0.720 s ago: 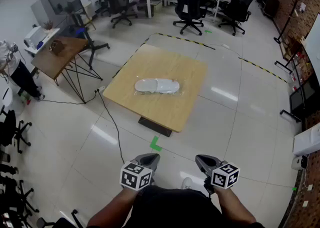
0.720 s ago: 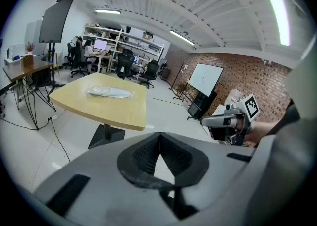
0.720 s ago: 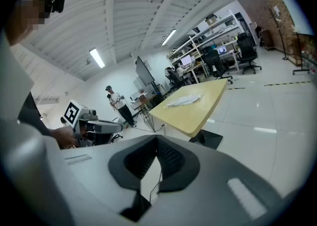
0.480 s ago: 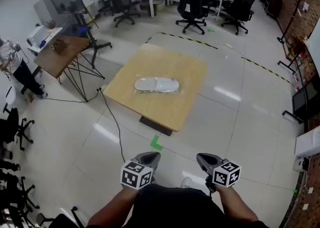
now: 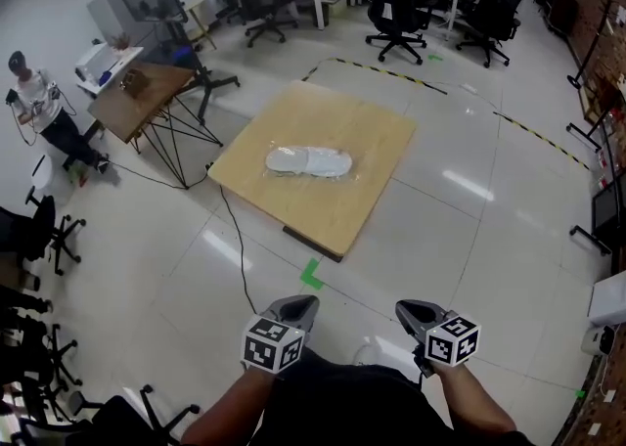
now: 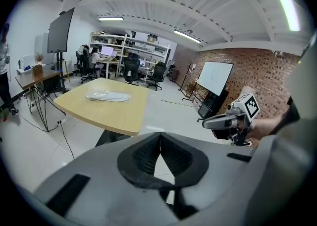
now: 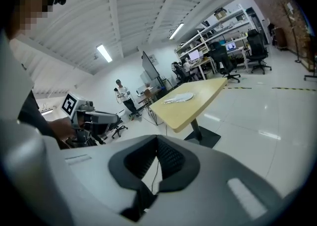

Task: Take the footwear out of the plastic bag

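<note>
Pale wood tops the square counter (image 5: pixel 328 209) that stands alone on the glossy tiled floor (image 5: pixel 460 239), well ahead of the person. A clear plastic bag (image 5: pixel 344 166) lies flat near the counter's middle, and the white footwear (image 5: pixel 298 158) is inside it, stretched lengthwise across the top. From this far off it is hard to tell whether the bag is sealed.

Both tools are held low and close to the person's body, well apart from the counter. The left gripper (image 5: pixel 294 308) has its jaws clenched together with nothing between them; its own view shows the ribbed pads (image 6: pixel 148 153) meeting along a thin seam. The right gripper (image 5: pixel 415 314) is the same: jaws pressed together and empty. The two point forward side by side, toward the counter.

A green tape mark (image 5: pixel 311 275) sits on the floor just before the counter's near edge, and a black cable (image 5: pixel 235 248) trails from the counter's left corner toward the person. To the left stands a smaller counter on wire legs (image 5: pixel 147 100), with a person (image 5: pixel 44 111) beyond it. Black office chairs (image 5: pixel 396 4) line the far desks.
</note>
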